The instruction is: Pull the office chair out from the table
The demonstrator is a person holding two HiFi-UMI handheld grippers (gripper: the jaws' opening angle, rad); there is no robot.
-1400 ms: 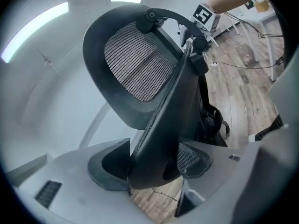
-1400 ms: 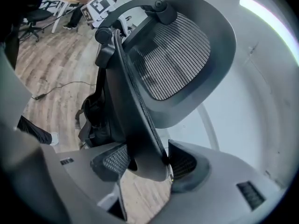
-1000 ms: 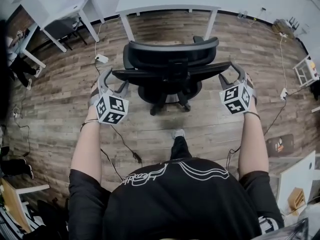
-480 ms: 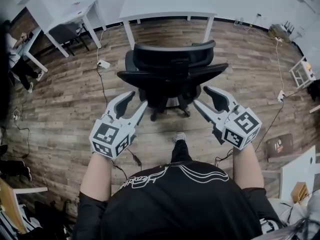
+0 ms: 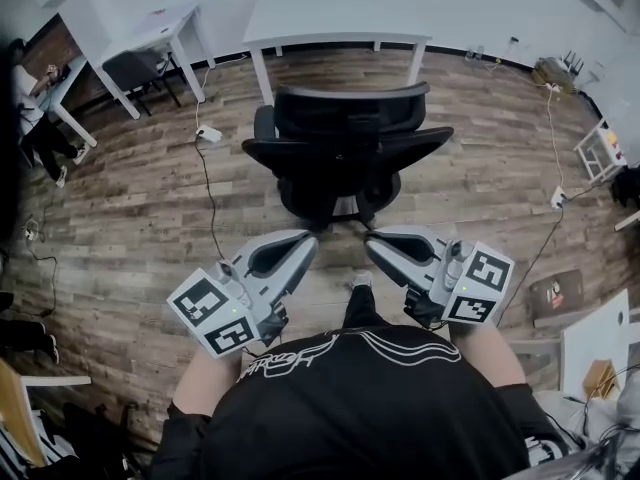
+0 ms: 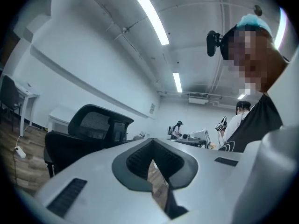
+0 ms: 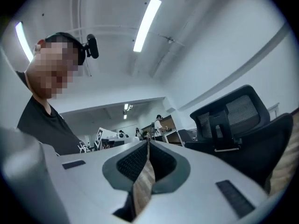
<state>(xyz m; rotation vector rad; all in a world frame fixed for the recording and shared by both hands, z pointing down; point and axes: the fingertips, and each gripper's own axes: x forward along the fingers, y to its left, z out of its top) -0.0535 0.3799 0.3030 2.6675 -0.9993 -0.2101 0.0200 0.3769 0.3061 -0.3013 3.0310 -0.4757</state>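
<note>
The black office chair (image 5: 340, 148) stands on the wooden floor with its back to me, a little out from the white table (image 5: 335, 23). Both grippers are drawn in low near my chest, well short of the chair and touching nothing. My left gripper (image 5: 308, 240) is shut with nothing between its jaws, tips pointing in towards the middle. My right gripper (image 5: 372, 240) mirrors it, also shut and holding nothing. In the left gripper view the chair (image 6: 86, 132) shows at the left beyond the left gripper (image 6: 152, 143). In the right gripper view the chair (image 7: 233, 120) shows at the right of the right gripper (image 7: 148, 143).
A second white desk (image 5: 150, 18) with a dark chair (image 5: 130, 68) stands at the upper left. Cables (image 5: 210, 208) and a power block (image 5: 208, 133) lie on the floor left of the chair. My foot (image 5: 358, 280) is just behind the chair's base. Small shelves (image 5: 600, 148) are at the right.
Both grippers left the chair's armrests, drew back towards my body, rolled inwards and closed from wide open to shut. The chair stays where it was.
</note>
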